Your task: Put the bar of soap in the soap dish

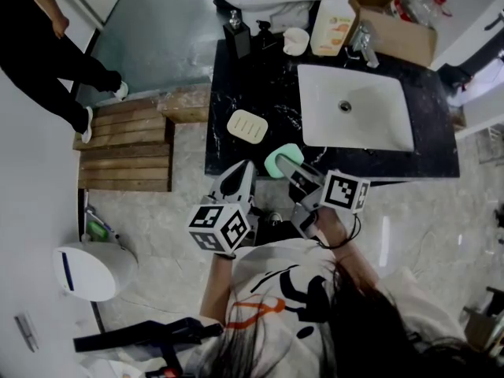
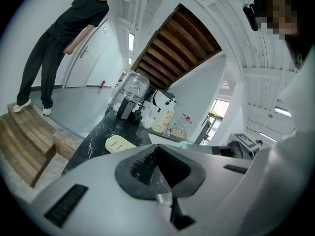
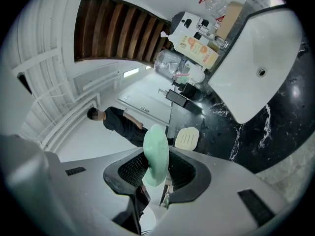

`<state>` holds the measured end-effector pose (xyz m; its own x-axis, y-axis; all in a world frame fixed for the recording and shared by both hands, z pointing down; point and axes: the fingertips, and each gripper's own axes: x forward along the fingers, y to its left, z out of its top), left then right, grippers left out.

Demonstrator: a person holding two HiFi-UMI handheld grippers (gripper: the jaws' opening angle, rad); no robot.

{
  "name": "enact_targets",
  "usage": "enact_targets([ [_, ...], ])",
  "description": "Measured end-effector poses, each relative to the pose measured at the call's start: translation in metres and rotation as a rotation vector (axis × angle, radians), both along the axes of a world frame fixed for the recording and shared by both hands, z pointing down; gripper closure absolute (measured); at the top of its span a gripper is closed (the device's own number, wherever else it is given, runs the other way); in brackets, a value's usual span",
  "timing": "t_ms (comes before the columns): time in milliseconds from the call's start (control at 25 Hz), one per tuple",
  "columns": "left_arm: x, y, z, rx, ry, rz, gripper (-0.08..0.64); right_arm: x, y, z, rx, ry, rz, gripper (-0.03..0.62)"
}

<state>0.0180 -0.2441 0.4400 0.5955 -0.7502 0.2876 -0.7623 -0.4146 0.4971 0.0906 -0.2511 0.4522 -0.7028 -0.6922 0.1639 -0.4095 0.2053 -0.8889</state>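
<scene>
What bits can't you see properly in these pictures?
- Head view: the right gripper covers part of the green soap.
- Left gripper view: the left gripper hides nearly all of the soap; only a green sliver shows.
- Head view: the print on the bottle is too small to read.
- Head view: the top edge cuts off the standing person.

The person is wearing a white T-shirt (image 1: 272, 286) printed with black and orange strokes, and long dark hair (image 1: 370, 329) is spilling across the lower right of the frame. A thin black strap (image 1: 352, 233) is looping round one wrist. The left tongs (image 1: 241, 170) and right tongs (image 1: 285, 161) are showing pale grey shells, black ribbed pads (image 2: 142, 163) and black slotted vents (image 2: 66, 204). Each is carrying a white cube (image 1: 220, 227) with black square markers.
</scene>
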Motion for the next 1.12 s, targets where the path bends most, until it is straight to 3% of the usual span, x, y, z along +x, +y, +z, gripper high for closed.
enact_targets([
  [200,-0.003,-0.010,0.000,-0.001,0.001,0.006,0.560,-0.004,-0.013,0.001,-0.003,0.008,-0.024,0.465],
  [800,-0.022,-0.041,0.008,-0.022,-0.005,0.033,0.560,-0.020,-0.075,0.036,-0.052,0.177,-0.129,0.465],
  [1120,-0.038,-0.056,0.012,-0.036,0.028,0.009,0.560,-0.033,-0.101,0.068,-0.084,0.283,-0.247,0.465],
])
